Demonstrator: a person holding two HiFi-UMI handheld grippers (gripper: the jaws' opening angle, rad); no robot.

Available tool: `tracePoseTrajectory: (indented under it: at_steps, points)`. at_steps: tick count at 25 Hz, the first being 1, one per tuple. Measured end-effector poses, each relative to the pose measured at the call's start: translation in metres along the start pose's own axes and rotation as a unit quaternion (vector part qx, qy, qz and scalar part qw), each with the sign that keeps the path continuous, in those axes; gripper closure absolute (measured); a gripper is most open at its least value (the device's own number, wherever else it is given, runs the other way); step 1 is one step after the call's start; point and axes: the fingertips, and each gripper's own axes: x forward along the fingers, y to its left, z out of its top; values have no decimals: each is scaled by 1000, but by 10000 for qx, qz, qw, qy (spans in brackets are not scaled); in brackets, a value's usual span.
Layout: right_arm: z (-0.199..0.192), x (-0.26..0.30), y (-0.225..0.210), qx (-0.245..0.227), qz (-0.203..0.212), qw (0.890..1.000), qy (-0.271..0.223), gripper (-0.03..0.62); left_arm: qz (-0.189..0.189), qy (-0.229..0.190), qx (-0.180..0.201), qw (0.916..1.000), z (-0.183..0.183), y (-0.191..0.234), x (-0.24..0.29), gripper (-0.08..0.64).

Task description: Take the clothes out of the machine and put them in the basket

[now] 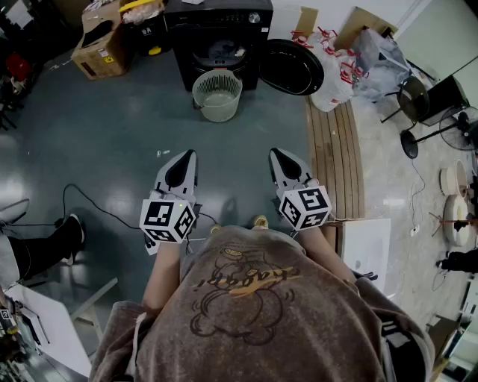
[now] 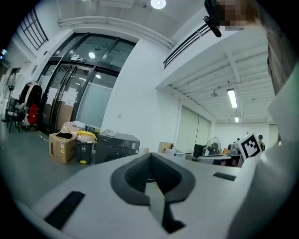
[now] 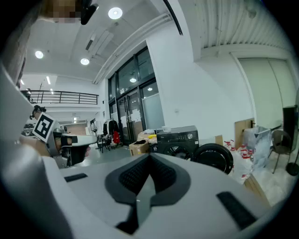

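Note:
A black washing machine (image 1: 218,33) stands at the far side of the floor, its round door (image 1: 291,66) swung open to the right. Clothes show dimly inside the drum (image 1: 222,51). A pale green slatted basket (image 1: 217,95) sits on the floor right in front of it. My left gripper (image 1: 184,160) and right gripper (image 1: 278,157) are held side by side well short of the basket, both shut and empty. The machine (image 2: 117,145) appears small in the left gripper view, and the machine (image 3: 178,140) with its open door (image 3: 214,158) in the right gripper view.
A cardboard box (image 1: 100,43) and a yellow-lidded bin (image 1: 144,22) stand left of the machine. White bags (image 1: 336,63) and a wooden bench (image 1: 334,157) lie to the right, with fans (image 1: 418,97) beyond. A cable (image 1: 89,201) runs over the floor at left, near another person's foot (image 1: 60,239).

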Motion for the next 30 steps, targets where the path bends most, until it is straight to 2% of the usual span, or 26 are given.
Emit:
tracePoseTrajectory:
  at_steps: [5,13,18,24,30]
  points:
    - [-3,10,3,130,-90,9998,-99,597,0,-25,-28,10000,-2,14,2,555]
    - [-21,18,19,263,-263,9993,-15,595,-243,20,2,9997,-9,34,2,555]
    - [-25,40,23,290,-292,9991,83,595,-254,89,-41,9996,-15,54,12,555]
    - [-23,85,9,335,-280,9990,83,595,-239,125,-73,9996,-17,84,47,555]
    - [-9,152,-22,331,-255,9991,75,595,-295,172,-57,9994,-9,119,110,555]
